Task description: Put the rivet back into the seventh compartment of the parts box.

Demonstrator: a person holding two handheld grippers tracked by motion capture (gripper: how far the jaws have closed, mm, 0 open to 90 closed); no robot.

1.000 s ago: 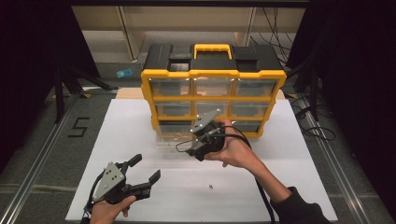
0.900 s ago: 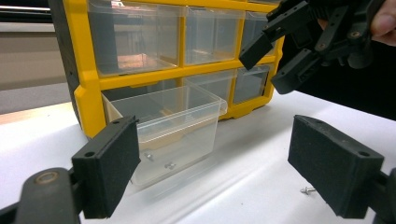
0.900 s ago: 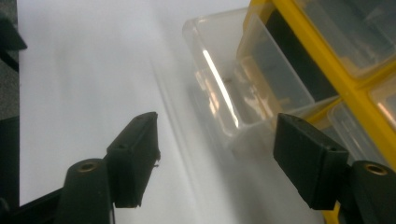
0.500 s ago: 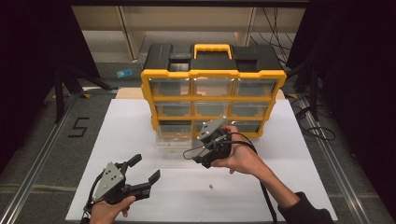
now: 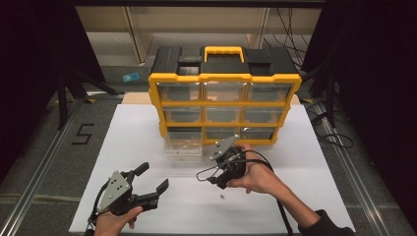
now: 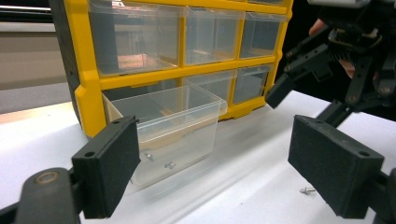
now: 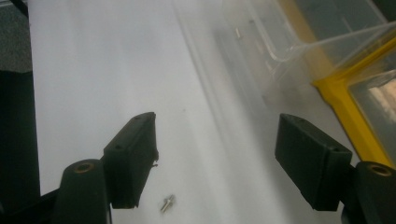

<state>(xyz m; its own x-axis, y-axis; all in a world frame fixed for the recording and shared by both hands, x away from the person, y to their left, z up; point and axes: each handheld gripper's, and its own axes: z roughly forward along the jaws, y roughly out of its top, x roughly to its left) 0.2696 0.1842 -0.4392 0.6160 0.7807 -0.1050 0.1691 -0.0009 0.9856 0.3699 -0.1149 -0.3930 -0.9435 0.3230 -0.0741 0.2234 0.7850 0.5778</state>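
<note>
A small silver screw (image 5: pixel 222 196) lies loose on the white table (image 5: pixel 123 147); it also lies just below my right gripper's (image 7: pixel 222 161) left jaw as the screw (image 7: pixel 167 203). My right gripper (image 5: pixel 205 179) hangs open and empty over the table, just left of that screw. The organizer's bottom-left clear drawer (image 5: pixel 183 143) is pulled out, with two screws (image 6: pixel 169 164) inside. My left gripper (image 5: pixel 153 178) is open and empty near the front edge, facing the drawer (image 6: pixel 168 126). The loose screw (image 6: pixel 307 190) lies by its right jaw.
The yellow and black organizer (image 5: pixel 224 78) with several clear drawers stands at the back of the table. A person's hands hold both grippers. The other gripper (image 6: pixel 336 51) shows in the upper right of the left gripper view. A floor mark "5" (image 5: pixel 82 133) lies at left.
My right gripper has drawn back from the open drawer toward the person and dropped lower, ending beside the loose screw. The left gripper has stayed still.
</note>
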